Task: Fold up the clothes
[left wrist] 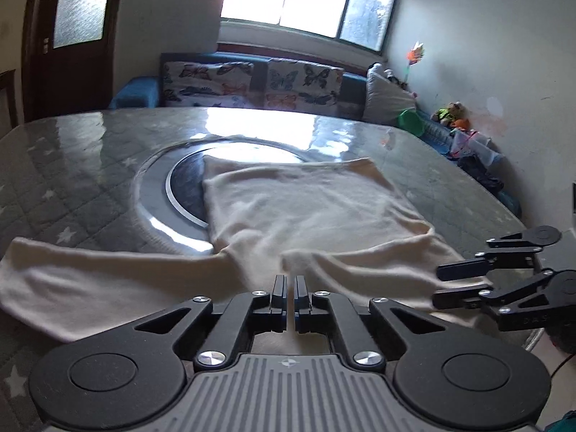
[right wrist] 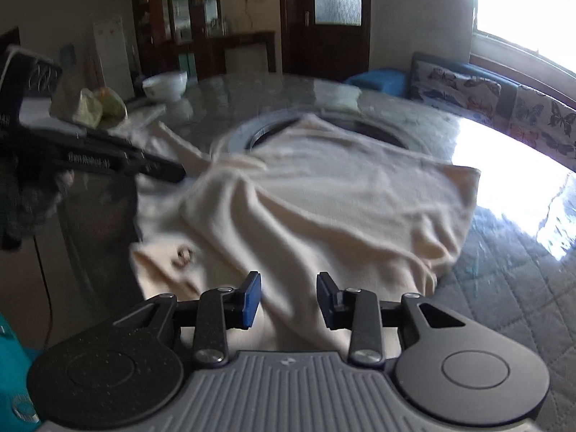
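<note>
A cream garment (left wrist: 306, 208) (right wrist: 342, 194) lies spread and wrinkled on the glass-topped table (left wrist: 72, 151) (right wrist: 504, 270), with a long sleeve stretched to the left in the left wrist view. My left gripper (left wrist: 291, 280) (right wrist: 180, 176) is shut at the garment's near edge, where a raised fold of cloth meets its tips. My right gripper (right wrist: 289, 288) (left wrist: 440, 283) stands open over the garment's other side. A ridge of cloth runs between its blue pads (right wrist: 252, 298), which do not press on it. A neck label (right wrist: 183, 255) shows by the near edge.
A round turntable (left wrist: 172, 183) (right wrist: 252, 133) lies partly under the garment. A white bowl (right wrist: 165, 82) and bags (right wrist: 90, 108) stand at the table's far left. Beyond the table are a sofa with butterfly cushions (left wrist: 252, 82) and toys (left wrist: 450, 115) by the wall.
</note>
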`<state>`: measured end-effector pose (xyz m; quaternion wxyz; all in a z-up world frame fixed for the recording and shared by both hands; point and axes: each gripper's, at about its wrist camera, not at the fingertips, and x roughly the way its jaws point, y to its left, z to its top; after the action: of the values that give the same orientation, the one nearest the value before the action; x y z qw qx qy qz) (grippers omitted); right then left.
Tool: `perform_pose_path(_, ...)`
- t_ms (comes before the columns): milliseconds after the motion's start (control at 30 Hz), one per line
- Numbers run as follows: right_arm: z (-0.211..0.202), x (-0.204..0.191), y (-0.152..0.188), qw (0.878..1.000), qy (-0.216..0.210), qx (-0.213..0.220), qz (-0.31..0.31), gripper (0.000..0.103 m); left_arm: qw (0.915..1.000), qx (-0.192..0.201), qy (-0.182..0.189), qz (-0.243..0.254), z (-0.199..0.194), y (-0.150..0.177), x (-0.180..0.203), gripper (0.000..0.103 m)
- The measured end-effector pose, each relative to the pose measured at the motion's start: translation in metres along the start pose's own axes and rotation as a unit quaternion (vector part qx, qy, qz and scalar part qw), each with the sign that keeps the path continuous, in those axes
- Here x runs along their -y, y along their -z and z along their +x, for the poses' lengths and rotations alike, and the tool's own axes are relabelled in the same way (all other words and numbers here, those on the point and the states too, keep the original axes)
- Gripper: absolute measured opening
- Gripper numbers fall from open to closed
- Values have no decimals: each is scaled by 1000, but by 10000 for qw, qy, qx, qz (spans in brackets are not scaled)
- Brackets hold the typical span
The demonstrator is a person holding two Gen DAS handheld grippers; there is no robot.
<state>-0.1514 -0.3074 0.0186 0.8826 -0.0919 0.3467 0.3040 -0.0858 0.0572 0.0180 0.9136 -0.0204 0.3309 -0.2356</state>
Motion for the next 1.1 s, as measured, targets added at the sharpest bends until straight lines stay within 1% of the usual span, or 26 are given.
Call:
perform_pose_path(67,3,0,-4,9999,-82,57,73,34,9998,5,204,54,6,-5,11,8)
perform_pose_path(133,12,-1,-4,9993,-315,-54,188,34,9991,-11,383,173,15,-7,23,8)
perform_pose_path(233,17,-5,-2,9979,-592,-136,241,36,9986,-155,454,243,34,-9,32,10)
perform_pose_path(267,17,-7,-3,9974,-678,-128,221,35,9982,-166,524,256,38,-9,33,14)
perform_pose_path(300,15,-9,-3,9968,-772,-116,195,36,9980,-178,526,299,41,-8,35,17)
perform_pose_path(333,13,-10,-4,9962,-848,-101,167,36,9978,-190,526,342,45,-8,36,18)
perform_pose_path(400,9,-10,-7,9959,-896,-41,113,37,9978,-315,464,363,48,-2,33,18)
perform_pose_path(467,6,-6,-10,9962,-858,30,137,37,9975,-441,401,382,52,3,30,18)
perform_pose_path(567,3,5,-16,9981,-567,144,176,37,9972,-431,389,470,42,11,24,18)
perform_pose_path(667,13,19,-23,9995,-11,149,286,37,9969,-465,317,543,34,14,20,18)
perform_pose_path(700,17,23,-24,9994,163,133,285,37,9970,-473,320,514,33,12,20,20)
perform_pose_path(733,21,26,-25,9990,325,112,277,37,9971,-482,323,485,31,11,21,24)
perform_pose_path(767,25,29,-25,9984,501,83,253,37,9973,-441,338,474,29,8,23,36)
perform_pose_path(800,28,32,-25,9974,676,55,229,37,9976,-374,355,471,28,4,27,50)
perform_pose_path(833,32,34,-24,9963,833,33,188,37,9975,-295,416,480,27,1,31,55)
perform_pose_path(867,34,35,-23,9956,926,24,123,38,9974,-216,478,489,27,-3,36,58)
perform_pose_path(967,37,34,-19,9955,948,10,70,43,9958,-113,722,556,38,-11,54,61)
perform_pose_path(1033,36,36,-19,9957,925,21,74,44,9943,-71,905,558,47,-14,62,61)
perform_pose_path(1100,35,38,-18,9960,892,21,47,50,9923,-70,1103,553,57,-15,68,61)
